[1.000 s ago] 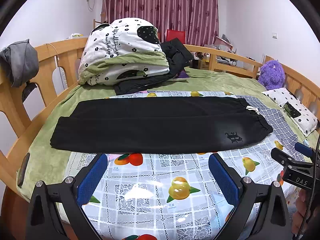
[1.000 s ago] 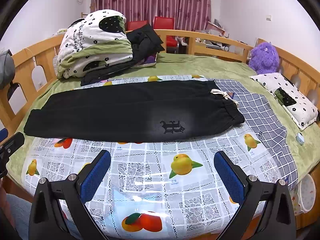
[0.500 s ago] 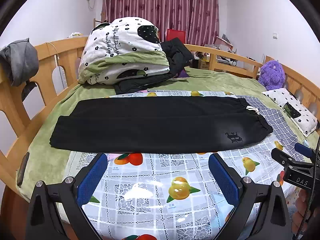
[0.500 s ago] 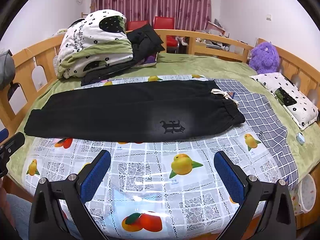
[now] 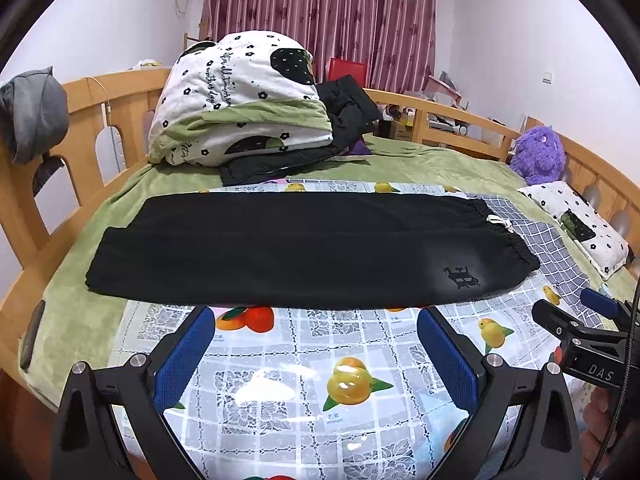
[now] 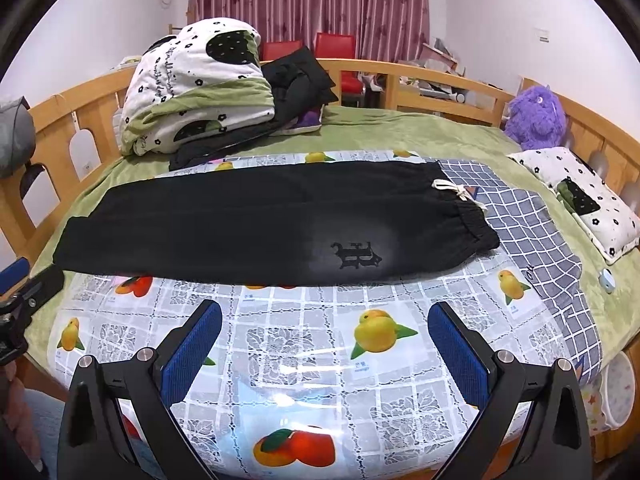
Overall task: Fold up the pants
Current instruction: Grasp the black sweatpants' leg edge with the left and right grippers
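Observation:
Black pants lie flat across the bed on a fruit-print plastic sheet, folded lengthwise with one leg over the other. The elastic waistband with a white drawstring is at the right, the cuffs at the left. A dark emblem marks the upper leg. My left gripper hovers open over the sheet, just short of the pants' near edge, holding nothing. My right gripper is likewise open and empty, nearer the waistband end.
A rolled white-and-green quilt and dark clothes are piled at the far side. A checked grey cloth, a small flowered pillow and a purple plush toy lie at the right. Wooden rails ring the bed.

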Available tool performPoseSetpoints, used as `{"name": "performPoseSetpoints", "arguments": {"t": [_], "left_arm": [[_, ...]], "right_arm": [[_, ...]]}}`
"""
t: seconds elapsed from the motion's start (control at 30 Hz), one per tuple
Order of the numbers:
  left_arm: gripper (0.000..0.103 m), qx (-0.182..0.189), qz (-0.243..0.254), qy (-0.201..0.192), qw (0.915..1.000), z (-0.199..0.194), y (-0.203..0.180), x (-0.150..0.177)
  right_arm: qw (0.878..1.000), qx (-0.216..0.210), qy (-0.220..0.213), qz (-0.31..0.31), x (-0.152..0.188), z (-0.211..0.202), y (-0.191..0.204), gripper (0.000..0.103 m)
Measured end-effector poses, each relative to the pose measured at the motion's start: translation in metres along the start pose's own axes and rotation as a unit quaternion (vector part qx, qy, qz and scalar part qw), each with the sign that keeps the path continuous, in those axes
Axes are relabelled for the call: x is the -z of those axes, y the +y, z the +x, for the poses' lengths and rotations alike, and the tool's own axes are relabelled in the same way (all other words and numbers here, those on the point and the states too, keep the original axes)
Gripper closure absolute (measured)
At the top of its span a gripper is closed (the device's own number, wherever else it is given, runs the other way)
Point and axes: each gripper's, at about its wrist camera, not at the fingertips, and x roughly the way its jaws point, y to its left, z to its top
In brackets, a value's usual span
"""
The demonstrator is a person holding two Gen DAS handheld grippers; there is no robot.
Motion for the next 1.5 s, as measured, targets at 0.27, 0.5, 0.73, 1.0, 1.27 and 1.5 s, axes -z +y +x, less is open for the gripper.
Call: {"name": "performPoseSetpoints", "arguments": {"t": [0.27,0.5,0.73,1.0,1.27,1.5], "left_arm": [[0.002,0.034,-0.033,-0.014,0.9988,0.009,0.018,-0.017],[0.002,-0.014,-0.053,-0.016,0.9984,0.024,0.066,-0.041],[0.006,-0.028,-0.115,0.035,0.9923,0.082,0.134,-0.020],[0.026,0.002,-0.209,0.085,0.9742,0.148,0.195,0.033],[0.046,0.033,-0.281,0.093,0.9545,0.202,0.221,0.048],[0.094,0.027,-0.359,0.093,0.9285,0.227,0.247,0.044]], "right_arm": [[0.999,-0.045,-0.005,0.031,-0.017,0.007,0.004,0.005],[0.999,-0.030,-0.037,0.007,-0.045,0.017,-0.019,0.006],[0.999,-0.027,0.024,0.033,-0.041,0.097,-0.069,0.012],[0.987,-0.068,0.087,0.116,0.009,0.179,-0.120,0.017],[0.969,-0.099,0.085,0.209,0.026,0.222,-0.152,0.019],[0.961,-0.122,0.083,0.234,0.009,0.250,-0.159,0.057]]}}
